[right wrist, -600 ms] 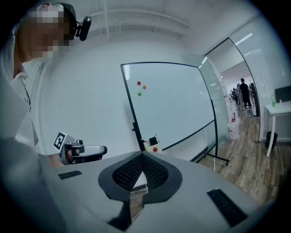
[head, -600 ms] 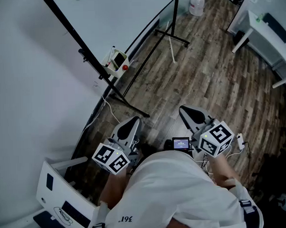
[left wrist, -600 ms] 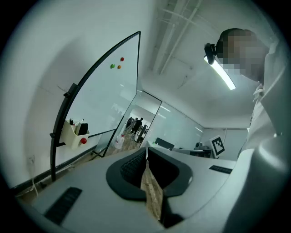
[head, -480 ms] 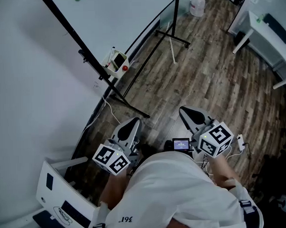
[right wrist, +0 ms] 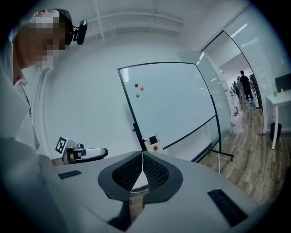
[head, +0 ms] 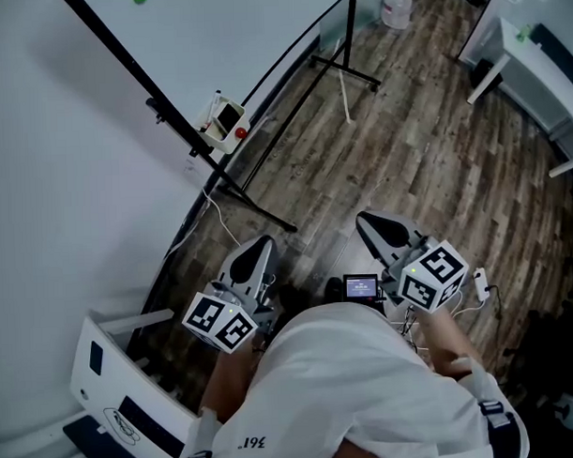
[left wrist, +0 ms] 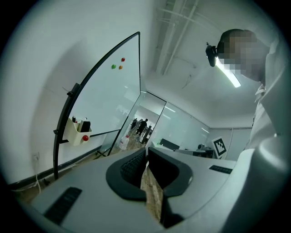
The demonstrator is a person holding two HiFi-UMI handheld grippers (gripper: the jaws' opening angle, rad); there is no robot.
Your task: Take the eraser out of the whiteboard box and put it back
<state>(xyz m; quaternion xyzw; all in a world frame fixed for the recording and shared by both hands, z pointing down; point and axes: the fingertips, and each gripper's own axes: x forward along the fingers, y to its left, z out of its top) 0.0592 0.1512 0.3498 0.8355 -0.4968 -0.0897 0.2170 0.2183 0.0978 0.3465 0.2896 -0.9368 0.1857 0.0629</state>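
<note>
By my reading nothing of the task is done yet. The box (head: 220, 120) hangs on the frame at the lower corner of the whiteboard (head: 224, 38). A dark block stands in it, probably the eraser (left wrist: 85, 126), and it has not been lifted out.

Both grippers are held close to the person's body, well apart from the box. The left gripper (head: 254, 253) has its jaws pressed together with nothing between them. The right gripper (head: 375, 226) is the same, with its pads meeting and empty. What is left is to reach the box, pinch the eraser, draw it out and set it back in.

Only the head view shows the floor (head: 425, 153), the stand's feet and how far both grippers are from the board. The gripper views show what the head view does not. They give the board's face with its small magnets (right wrist: 136, 85), and the box side-on with a red knob on its front. The right gripper view also shows the left gripper off to its left, and the left gripper view catches the right one's marker cube.
</note>
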